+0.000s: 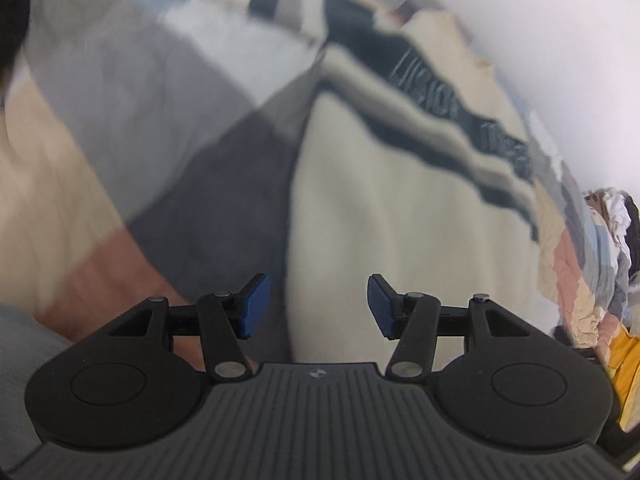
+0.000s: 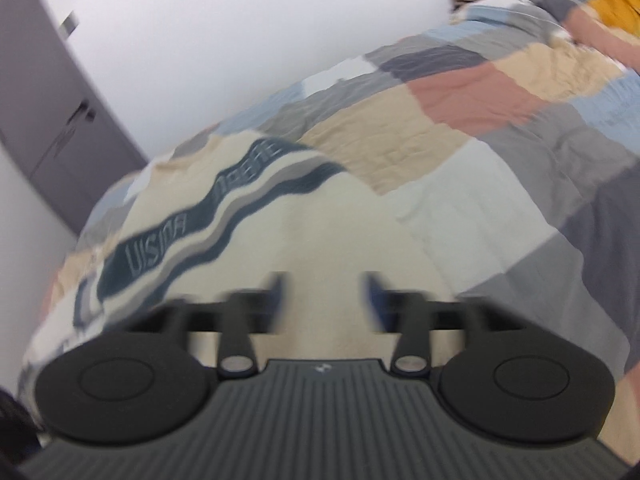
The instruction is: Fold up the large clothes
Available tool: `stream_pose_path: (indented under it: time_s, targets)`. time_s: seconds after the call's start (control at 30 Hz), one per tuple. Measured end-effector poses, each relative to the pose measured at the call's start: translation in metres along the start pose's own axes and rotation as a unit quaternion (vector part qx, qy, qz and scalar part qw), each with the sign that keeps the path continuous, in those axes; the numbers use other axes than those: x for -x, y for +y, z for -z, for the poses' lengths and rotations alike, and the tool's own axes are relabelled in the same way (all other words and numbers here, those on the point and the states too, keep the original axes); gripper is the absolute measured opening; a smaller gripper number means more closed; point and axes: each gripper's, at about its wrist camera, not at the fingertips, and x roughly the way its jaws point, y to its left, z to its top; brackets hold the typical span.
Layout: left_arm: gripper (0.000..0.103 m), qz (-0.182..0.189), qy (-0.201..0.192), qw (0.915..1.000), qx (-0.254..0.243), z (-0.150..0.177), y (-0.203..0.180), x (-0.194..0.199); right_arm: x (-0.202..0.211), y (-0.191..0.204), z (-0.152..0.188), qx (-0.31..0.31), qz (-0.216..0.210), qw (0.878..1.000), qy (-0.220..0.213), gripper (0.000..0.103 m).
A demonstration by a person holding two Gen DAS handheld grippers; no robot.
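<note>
Ahead of the black left gripper [image 1: 318,306] with its blue pads [image 1: 256,306] lies a cream sweater [image 1: 384,216] crossed by wavy navy and grey bands with pale lettering. Beneath it, a patchwork quilt [image 2: 472,92] shows tan, terracotta, grey, white and light-blue squares.
</note>
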Motion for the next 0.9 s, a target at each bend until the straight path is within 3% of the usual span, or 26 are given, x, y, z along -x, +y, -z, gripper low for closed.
stream_pose_path:
  time_s: [0.2,0.37,0.43,0.5,0.63,0.77,0.9]
  targets:
    - [0.061,0.000,0.030,0.9991,0.031,0.013,0.010,-0.041,0.006,-0.017,-0.003,-0.043,-0.001,0.999,-0.015,0.070]
    - [0.058,0.024,0.020,0.9988,0.038,0.023,0.010,-0.054,0.002,-0.028,-0.004,-0.080,0.000,0.997,-0.007,0.070]
    - [0.045,0.040,0.013,0.9980,0.047,0.027,0.010,-0.059,0.001,-0.028,-0.003,-0.081,0.001,0.997,-0.005,0.070]
    - [0.018,0.040,0.008,0.9984,0.039,0.029,0.009,-0.059,0.001,-0.024,-0.001,-0.072,-0.001,0.997,-0.005,0.071]
    - [0.013,0.039,-0.007,0.9981,0.046,0.026,0.011,-0.045,0.003,-0.020,0.000,-0.058,-0.006,0.998,-0.011,0.071]
    - [0.011,0.048,-0.045,0.9978,0.005,0.021,0.011,-0.005,0.007,-0.020,-0.001,-0.065,-0.008,0.998,-0.017,0.071]
    - [0.008,0.063,-0.060,0.9953,0.043,0.001,0.028,0.025,0.007,-0.014,0.000,-0.058,-0.006,0.998,-0.019,0.071]
